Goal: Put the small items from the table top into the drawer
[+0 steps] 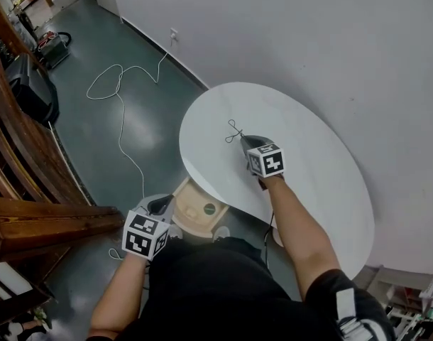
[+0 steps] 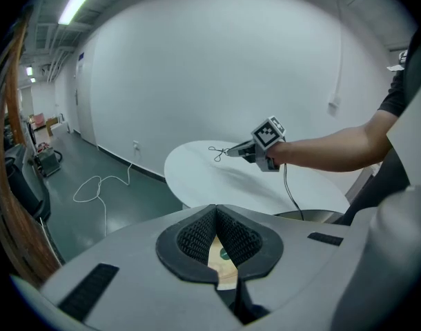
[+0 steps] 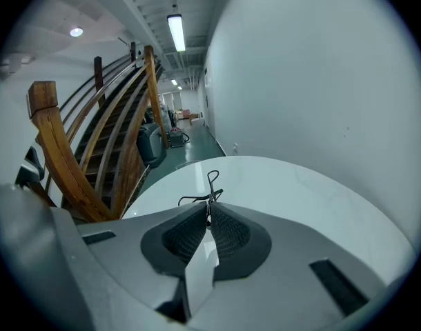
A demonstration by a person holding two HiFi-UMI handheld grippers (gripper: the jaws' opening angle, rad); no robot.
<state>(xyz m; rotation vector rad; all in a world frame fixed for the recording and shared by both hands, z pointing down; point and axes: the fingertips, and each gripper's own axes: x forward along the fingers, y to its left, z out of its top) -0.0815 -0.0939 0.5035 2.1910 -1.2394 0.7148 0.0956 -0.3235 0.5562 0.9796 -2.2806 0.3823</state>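
Observation:
A thin black wire item (image 1: 234,132) hangs just above the round white table (image 1: 309,169), and my right gripper (image 1: 243,139) is shut on its near end. In the right gripper view the wire item (image 3: 209,188) sticks out past the tips of my right gripper (image 3: 208,209), over the table (image 3: 300,192). The left gripper view shows the same wire item (image 2: 217,152) held clear of the table (image 2: 197,178). A light wooden drawer (image 1: 195,208) stands open below the table's near edge. My left gripper (image 1: 162,203) hovers at its left side, and its pads (image 2: 197,236) meet at the tips with nothing between them.
A small round green thing (image 1: 209,208) lies in the drawer. A white cable (image 1: 121,112) loops over the grey floor left of the table. A wooden staircase (image 1: 25,162) runs along the left, with a black case (image 1: 32,91) beside it. A white wall stands behind the table.

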